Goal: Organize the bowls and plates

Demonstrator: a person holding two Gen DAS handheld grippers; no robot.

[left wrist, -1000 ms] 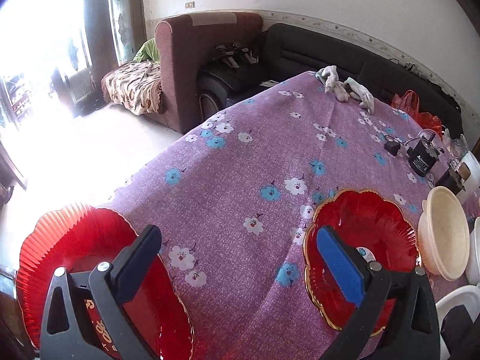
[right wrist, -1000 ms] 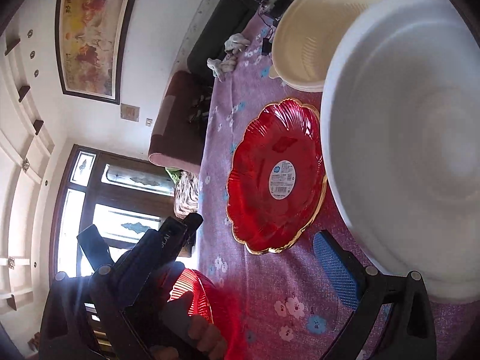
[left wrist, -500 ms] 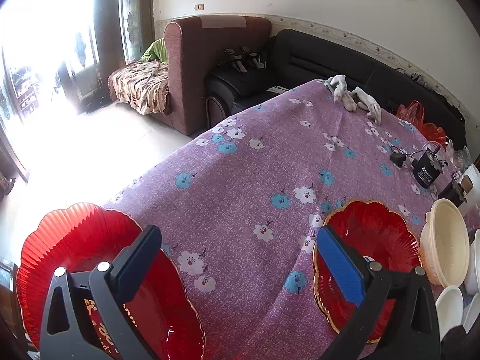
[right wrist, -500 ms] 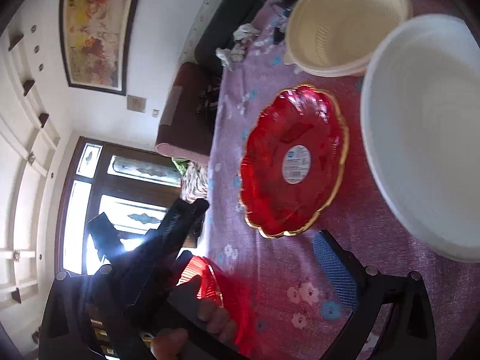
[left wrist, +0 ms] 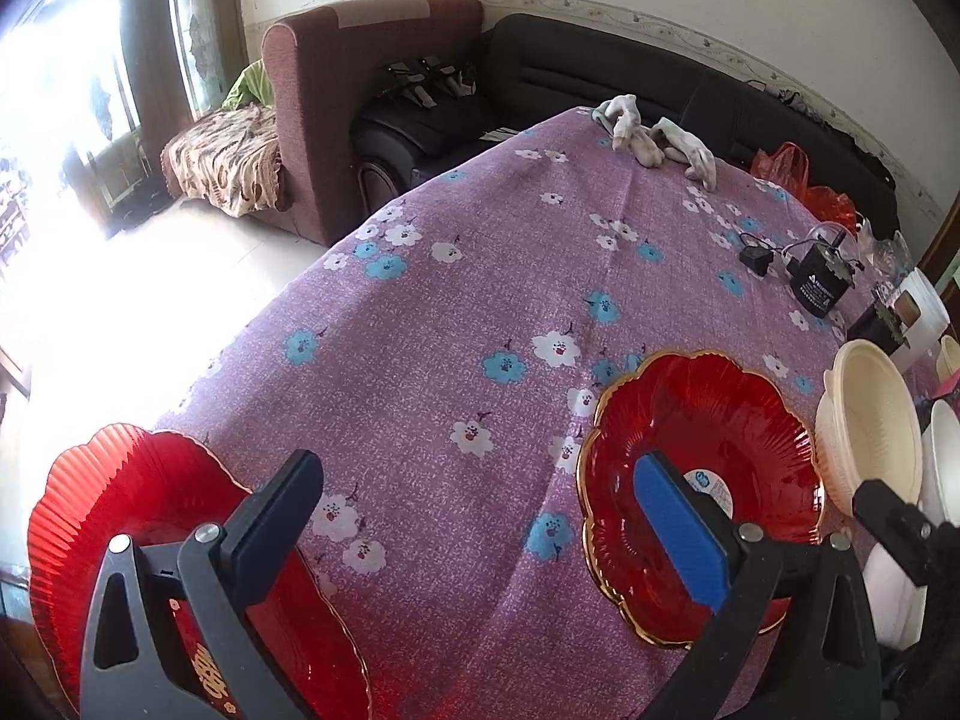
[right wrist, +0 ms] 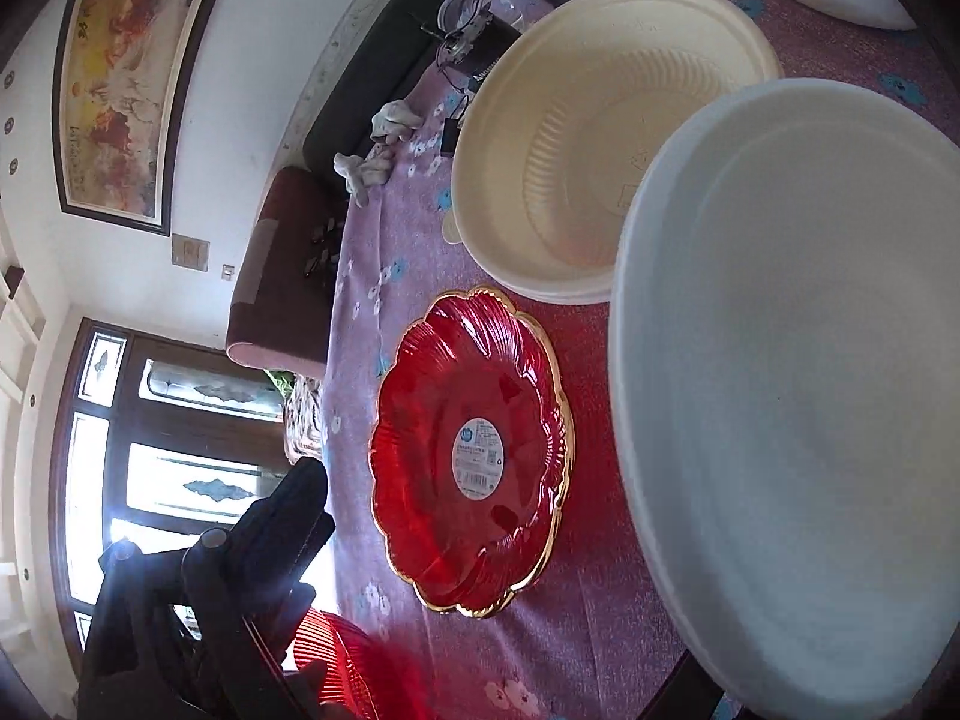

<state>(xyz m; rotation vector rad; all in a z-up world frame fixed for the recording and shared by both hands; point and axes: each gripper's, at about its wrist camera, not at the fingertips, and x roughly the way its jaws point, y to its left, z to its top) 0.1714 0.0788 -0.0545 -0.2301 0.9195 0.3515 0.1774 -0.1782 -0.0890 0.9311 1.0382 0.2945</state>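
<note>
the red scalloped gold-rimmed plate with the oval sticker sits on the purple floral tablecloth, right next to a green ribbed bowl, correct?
Not quite. The bowl beside the red scalloped gold-rimmed plate is a cream ribbed bowl, not a green one; the right wrist view shows it clearly. The plate does sit on the purple floral tablecloth, sticker in its centre.

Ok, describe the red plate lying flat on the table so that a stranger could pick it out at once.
Start from the purple flowered tablecloth that covers the table, and go to the side where the cream bowl and the white bowl stand. The red plate lies beside them: scalloped, gold-rimmed, with an oval white sticker at its centre. The other red plate, at the table's edge, shows no such sticker.
</note>
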